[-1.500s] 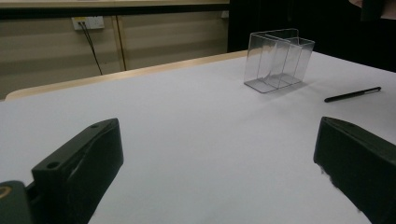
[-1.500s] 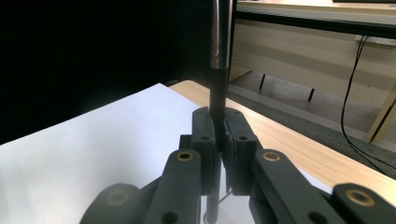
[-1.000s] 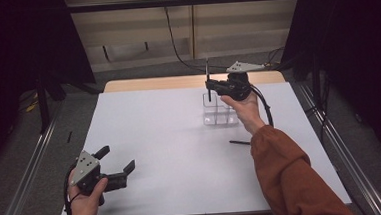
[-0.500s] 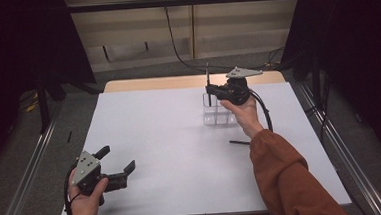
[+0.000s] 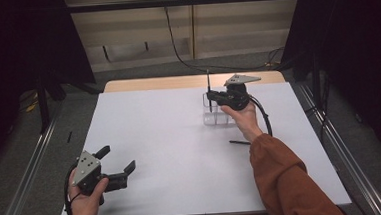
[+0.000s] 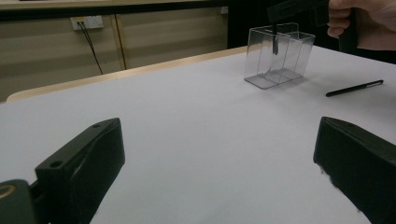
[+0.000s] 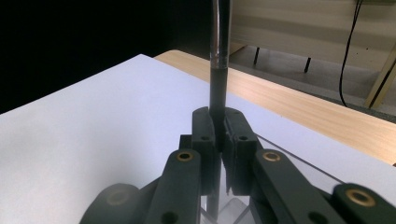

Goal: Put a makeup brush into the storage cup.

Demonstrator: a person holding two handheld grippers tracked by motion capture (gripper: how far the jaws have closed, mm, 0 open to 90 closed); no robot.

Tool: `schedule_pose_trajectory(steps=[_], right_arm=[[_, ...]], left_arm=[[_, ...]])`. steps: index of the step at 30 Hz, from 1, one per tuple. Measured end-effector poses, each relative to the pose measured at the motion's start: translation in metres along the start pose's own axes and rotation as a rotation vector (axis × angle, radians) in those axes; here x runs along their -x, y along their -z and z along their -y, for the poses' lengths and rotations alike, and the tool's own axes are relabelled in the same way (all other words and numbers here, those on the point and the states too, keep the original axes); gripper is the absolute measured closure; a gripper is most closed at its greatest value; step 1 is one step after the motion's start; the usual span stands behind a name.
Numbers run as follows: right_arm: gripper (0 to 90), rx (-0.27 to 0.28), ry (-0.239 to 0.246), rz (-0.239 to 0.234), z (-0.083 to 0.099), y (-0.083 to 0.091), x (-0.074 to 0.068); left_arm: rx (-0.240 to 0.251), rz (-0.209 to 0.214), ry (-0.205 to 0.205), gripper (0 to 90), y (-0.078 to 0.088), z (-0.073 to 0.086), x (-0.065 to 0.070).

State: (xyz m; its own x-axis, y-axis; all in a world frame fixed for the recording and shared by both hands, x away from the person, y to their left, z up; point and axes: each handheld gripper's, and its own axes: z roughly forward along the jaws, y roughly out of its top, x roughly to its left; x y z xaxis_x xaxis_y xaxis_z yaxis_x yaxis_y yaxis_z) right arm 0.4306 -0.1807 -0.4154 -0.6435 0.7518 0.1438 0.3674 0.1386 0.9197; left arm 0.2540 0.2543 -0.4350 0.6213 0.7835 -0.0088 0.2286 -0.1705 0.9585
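- Nearest me, my left gripper rested at the near left of the white table, jaws spread wide with nothing between them, well apart from the work.
- A second black pen lay flat on the table, right of centre, just near of the holder and beside my right forearm.
- Farther off, the clear holder stood upright at the far right, a divider splitting it into compartments.
- My right gripper hung over the holder, jaws clamped tight on a black pen held upright; in the left gripper view its lower tip sat inside the holder's rim, apparently not yet at the floor. Which compartment it occupied I could not tell.
- To do this step well, I judged I should keep the pen vertical, lower it slowly clear of the divider and walls, and let go only once the tip was low enough that the pen could not tip the light holder.
- I could read no brand, label or writing on the pens, holder or grippers.
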Motion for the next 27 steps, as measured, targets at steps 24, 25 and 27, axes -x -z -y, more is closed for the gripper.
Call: schedule_pose_trajectory(steps=[24,25,27], right_arm=[[70.3,-0.028,-0.021,0.021,0.0066,-0.0042,0.0038],[67.7,-0.023,-0.026,0.017,0.0064,-0.0035,0.0040],[63.8,-0.021,-0.023,0.023,0.0064,-0.0026,0.0042]], left_arm=[[-0.006,0.006,-0.008,1.9,-0.0004,0.0005,-0.0005],[-0.007,0.007,-0.009,1.9,-0.0004,0.0004,-0.0008],[-0.007,0.007,-0.008,1.9,-0.0006,0.0005,-0.0007]])
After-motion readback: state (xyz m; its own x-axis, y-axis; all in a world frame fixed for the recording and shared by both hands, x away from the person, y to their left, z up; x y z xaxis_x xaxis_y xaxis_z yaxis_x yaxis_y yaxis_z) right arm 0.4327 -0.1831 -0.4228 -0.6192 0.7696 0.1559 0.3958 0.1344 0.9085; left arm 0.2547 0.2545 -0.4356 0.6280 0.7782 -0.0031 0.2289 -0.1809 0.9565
